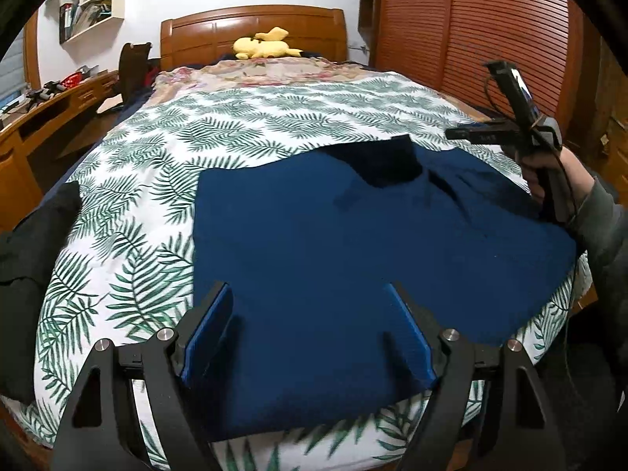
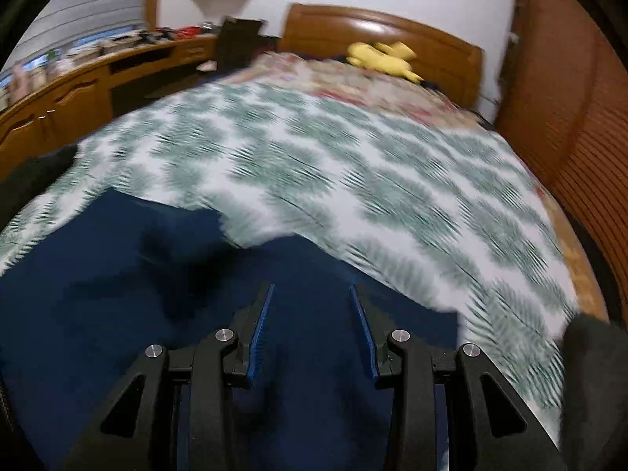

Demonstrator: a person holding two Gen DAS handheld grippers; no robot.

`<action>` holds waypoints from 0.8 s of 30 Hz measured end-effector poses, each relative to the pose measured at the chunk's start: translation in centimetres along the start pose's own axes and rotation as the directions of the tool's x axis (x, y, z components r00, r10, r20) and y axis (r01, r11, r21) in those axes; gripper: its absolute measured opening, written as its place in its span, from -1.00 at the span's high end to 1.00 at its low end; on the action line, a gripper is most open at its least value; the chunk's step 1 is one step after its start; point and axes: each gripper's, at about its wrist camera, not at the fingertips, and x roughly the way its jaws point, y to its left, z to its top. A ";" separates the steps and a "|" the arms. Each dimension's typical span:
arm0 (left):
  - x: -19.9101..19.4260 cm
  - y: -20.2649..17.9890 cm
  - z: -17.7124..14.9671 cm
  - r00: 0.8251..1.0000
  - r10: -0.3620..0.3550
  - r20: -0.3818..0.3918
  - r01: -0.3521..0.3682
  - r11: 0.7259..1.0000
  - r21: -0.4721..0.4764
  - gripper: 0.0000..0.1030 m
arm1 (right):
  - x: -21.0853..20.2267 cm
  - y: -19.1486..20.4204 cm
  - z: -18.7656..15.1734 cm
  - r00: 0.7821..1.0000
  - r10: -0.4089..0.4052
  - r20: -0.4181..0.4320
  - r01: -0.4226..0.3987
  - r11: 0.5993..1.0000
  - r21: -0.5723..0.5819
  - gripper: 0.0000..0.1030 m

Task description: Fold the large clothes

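Bedroom walls, a wooden headboard and a bed (image 1: 219, 117) under a fern-print cover frame the work. Left tongs (image 1: 310, 325) stand spread wide just above the near part of a navy garment (image 1: 314, 235), with nothing pinched. Right tongs (image 2: 310, 329) are partly spread over the same cloth and also hold nothing; in the left view they are raised off the garment's right side in a person's hand (image 1: 537, 174). That garment lies mostly flat near the foot of the bed, a darker collar or flap at its far edge. By the look of it, one fold has been let go, and the next move calls for fresh grips on an edge. Count: two tongs, one navy garment, one dark garment (image 1: 27, 274) at the left edge, one yellow plush toy (image 1: 267, 45).
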 end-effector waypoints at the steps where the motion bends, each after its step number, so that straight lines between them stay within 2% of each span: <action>1: 0.0 -0.2 0.0 1.000 -0.002 0.000 0.002 1.000 0.003 -0.55 | 0.2 -1.2 -0.5 1.000 -0.014 -0.017 0.014 1.000 0.021 0.23; 7: 0.1 -1.6 0.4 1.000 -0.010 0.001 0.010 1.000 0.013 -0.55 | 2.7 -7.7 -3.2 0.989 -0.011 -0.144 0.034 0.986 0.162 0.23; 11: 0.4 -2.5 0.5 1.000 -0.010 -0.007 0.010 1.000 0.026 -0.55 | 5.0 -9.9 -3.8 0.981 0.089 -0.171 -0.043 0.966 0.255 0.23; 12: 0.5 -2.6 0.5 1.000 -0.009 -0.008 0.009 1.000 0.028 -0.55 | 5.3 -10.3 -3.9 0.980 0.110 -0.164 -0.062 0.960 0.273 0.29; 13: 0.5 -2.7 0.5 1.000 -0.008 -0.011 0.008 1.000 0.030 -0.55 | 5.5 -10.5 -3.9 0.978 0.142 -0.151 -0.095 0.954 0.284 0.45; 14: 0.6 -2.9 0.6 1.000 -0.007 -0.014 0.008 0.999 0.033 -0.55 | 5.6 -10.7 -3.7 0.976 0.173 -0.131 -0.131 0.951 0.281 0.94; 16: 0.7 -3.2 0.6 1.000 -0.005 -0.015 0.006 0.999 0.038 -0.55 | 4.2 -10.5 -3.5 0.986 0.151 -0.075 -0.130 0.962 0.238 0.95; 17: 0.7 -3.4 0.6 1.000 -0.004 -0.015 0.005 0.999 0.040 -0.55 | 3.4 -10.7 -3.2 0.992 0.120 -0.039 -0.108 0.967 0.230 0.96; 18: 0.6 -3.5 0.7 1.000 -0.006 -0.014 0.006 0.999 0.041 -0.55 | 2.4 -11.3 -2.9 0.998 0.056 -0.022 -0.049 0.969 0.242 0.96; 20: 0.6 -3.7 0.7 1.000 -0.008 -0.012 0.008 0.999 0.039 -0.55 | 1.4 -12.8 -2.8 0.997 -0.052 -0.064 0.069 0.954 0.291 0.96; 21: 0.6 -3.8 0.7 1.000 -0.008 -0.012 0.009 0.999 0.039 -0.55 | 1.0 -13.2 -3.0 0.994 -0.085 -0.072 0.102 0.953 0.286 0.96; 24: 0.7 -4.0 0.8 1.000 -0.008 -0.016 0.008 0.999 0.038 -0.55 | 1.3 -13.8 -3.8 0.992 -0.094 -0.089 0.115 0.955 0.273 0.96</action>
